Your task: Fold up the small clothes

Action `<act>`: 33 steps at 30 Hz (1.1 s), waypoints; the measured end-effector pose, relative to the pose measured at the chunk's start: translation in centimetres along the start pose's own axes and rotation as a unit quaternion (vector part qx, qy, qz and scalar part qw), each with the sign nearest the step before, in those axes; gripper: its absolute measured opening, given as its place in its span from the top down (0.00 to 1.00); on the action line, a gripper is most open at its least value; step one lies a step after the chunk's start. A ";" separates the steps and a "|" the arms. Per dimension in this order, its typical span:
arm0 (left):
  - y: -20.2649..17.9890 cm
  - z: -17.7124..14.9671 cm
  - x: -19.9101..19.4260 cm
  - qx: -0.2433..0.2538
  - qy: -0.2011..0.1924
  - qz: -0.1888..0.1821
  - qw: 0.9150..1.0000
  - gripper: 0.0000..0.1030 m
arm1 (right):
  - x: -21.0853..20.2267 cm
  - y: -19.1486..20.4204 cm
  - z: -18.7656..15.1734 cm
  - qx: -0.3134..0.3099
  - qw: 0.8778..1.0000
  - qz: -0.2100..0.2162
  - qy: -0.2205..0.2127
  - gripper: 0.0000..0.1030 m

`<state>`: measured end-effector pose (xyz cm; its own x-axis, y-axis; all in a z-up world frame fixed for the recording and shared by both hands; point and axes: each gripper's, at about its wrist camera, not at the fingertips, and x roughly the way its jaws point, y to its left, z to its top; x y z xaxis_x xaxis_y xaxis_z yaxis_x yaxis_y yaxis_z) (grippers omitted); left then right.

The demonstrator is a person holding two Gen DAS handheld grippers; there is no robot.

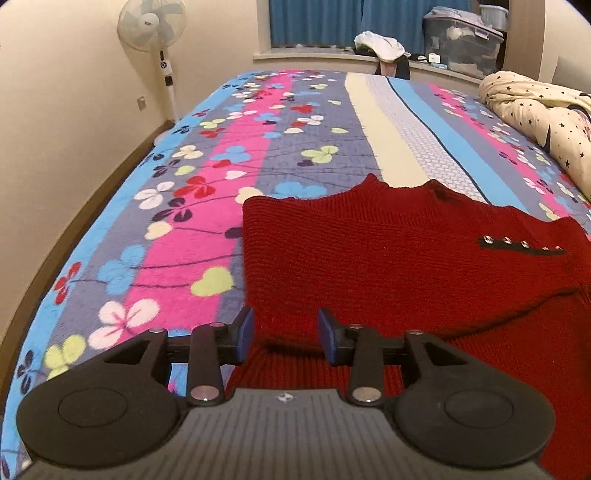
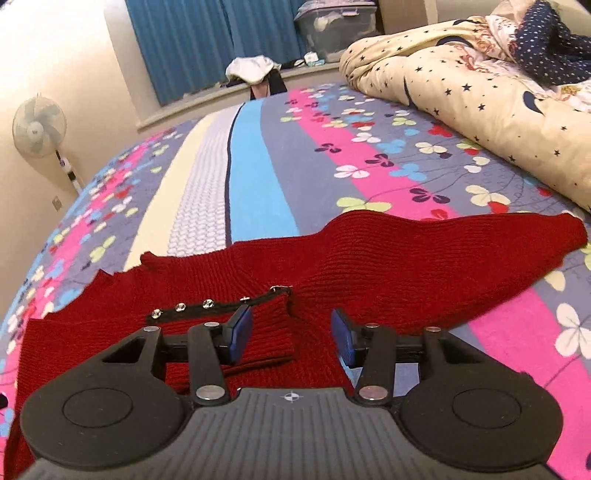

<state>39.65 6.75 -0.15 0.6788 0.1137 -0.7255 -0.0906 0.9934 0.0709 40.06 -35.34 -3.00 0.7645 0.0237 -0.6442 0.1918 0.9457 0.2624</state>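
A small dark red knit sweater (image 1: 388, 251) lies flat on the bed, neckline away from me. A black strip with silver studs (image 1: 521, 244) crosses it on the right. My left gripper (image 1: 286, 334) is open and empty, just above the sweater's near left part. In the right wrist view the sweater (image 2: 369, 266) has one sleeve (image 2: 517, 236) stretched out to the right, and the folded left sleeve with the studded strip (image 2: 207, 304) lies across its body. My right gripper (image 2: 291, 334) is open and empty over the sweater, near the folded sleeve's cuff.
The bed has a striped floral blanket (image 1: 229, 155). A cream star-print duvet (image 2: 480, 96) is bunched at the right. A standing fan (image 1: 153, 26) is by the left wall. The windowsill behind holds clothes (image 1: 380, 46) and a plastic storage box (image 1: 461, 40).
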 end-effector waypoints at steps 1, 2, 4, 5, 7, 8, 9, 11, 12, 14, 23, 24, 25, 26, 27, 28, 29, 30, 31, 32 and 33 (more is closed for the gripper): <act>-0.1 -0.2 -0.4 -0.002 -0.001 -0.001 1.000 0.59 | -0.3 -0.2 -0.1 0.006 1.000 0.001 -0.001 0.52; -0.3 -0.5 -1.0 -0.004 -0.002 -0.003 1.000 0.59 | -0.8 -0.4 -0.3 0.016 1.000 0.004 -0.001 0.52; -0.6 -1.1 -1.7 -0.006 -0.004 -0.006 1.000 0.59 | -1.6 -0.6 -0.8 0.027 1.000 0.007 -0.003 0.52; -0.8 -1.5 -2.1 -0.007 -0.005 -0.007 1.000 0.58 | -2.1 -0.6 -1.1 0.027 1.000 0.006 -0.004 0.52; -1.1 -2.1 -2.6 -0.011 -0.004 -0.010 1.000 0.58 | -2.9 -0.6 -1.7 0.026 1.000 0.003 -0.007 0.52; -1.3 -2.4 -2.8 -0.014 -0.003 -0.012 1.000 0.57 | -3.4 -0.6 -2.0 0.024 1.000 0.002 -0.011 0.52; -1.5 -2.7 -2.9 -0.018 -0.001 -0.013 1.000 0.56 | -3.8 -0.6 -2.2 0.023 1.000 0.002 -0.014 0.52; -2.0 -3.3 -2.9 -0.027 0.003 -0.016 1.000 0.56 | -4.7 -0.8 -2.6 0.024 0.999 0.002 -0.024 0.52; -2.3 -3.5 -2.9 -0.028 0.003 -0.019 0.999 0.56 | -5.0 -1.1 -2.8 0.027 0.999 0.003 -0.030 0.52; -3.1 -3.6 -2.6 -0.026 0.006 -0.024 0.999 0.56 | -5.3 -2.0 -2.9 0.036 0.999 0.001 -0.039 0.52; -5.1 -1.6 -0.2 -0.017 -0.007 -0.040 0.999 0.56 | -3.4 -10.4 -1.1 0.106 0.990 -0.051 -0.078 0.63; -5.1 -1.4 0.2 -0.019 -0.005 -0.041 0.999 0.56 | -2.7 -12.1 -0.8 0.127 0.987 -0.057 -0.077 0.73; -5.1 -1.3 0.6 -0.021 -0.003 -0.041 0.999 0.56 | -2.1 -13.5 -0.7 0.143 0.985 -0.064 -0.078 0.75; -5.1 -1.2 1.0 -0.023 0.000 -0.039 0.999 0.56 | -1.3 -15.3 -0.6 0.162 0.981 -0.076 -0.081 0.77; -5.1 -1.2 1.4 -0.023 0.002 -0.038 0.999 0.56 | -0.6 -16.7 -0.4 0.179 0.976 -0.091 -0.082 0.77; -5.1 -1.2 1.7 -0.023 0.005 -0.039 0.999 0.56 | 0.0 -17.9 -0.4 0.193 0.973 -0.099 -0.084 0.77; -5.1 -1.2 2.0 -0.021 0.006 -0.040 0.999 0.56 | 0.6 -19.3 -0.4 0.208 0.968 -0.105 -0.089 0.76; -5.2 -1.3 2.2 -0.019 0.008 -0.040 0.999 0.56 | 1.4 -20.7 -0.5 0.220 0.964 -0.117 -0.093 0.76; -5.3 -1.4 2.5 -0.017 0.010 -0.039 0.999 0.56 | 2.1 -21.7 -0.6 0.233 0.959 -0.131 -0.090 0.74; -5.4 -1.5 2.7 -0.015 0.012 -0.040 0.999 0.56 | 2.9 -23.0 -0.7 0.257 0.953 -0.139 -0.082 0.70; -5.5 -1.6 3.0 -0.014 0.014 -0.040 0.999 0.56 | 3.6 -24.4 -0.9 0.283 0.947 -0.131 -0.077 0.64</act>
<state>41.03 1.57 -3.76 0.6646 0.0321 -0.7465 -0.0575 0.9983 -0.0082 37.57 -58.04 -12.34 0.7180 -0.2767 -0.6386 0.6525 0.5868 0.4795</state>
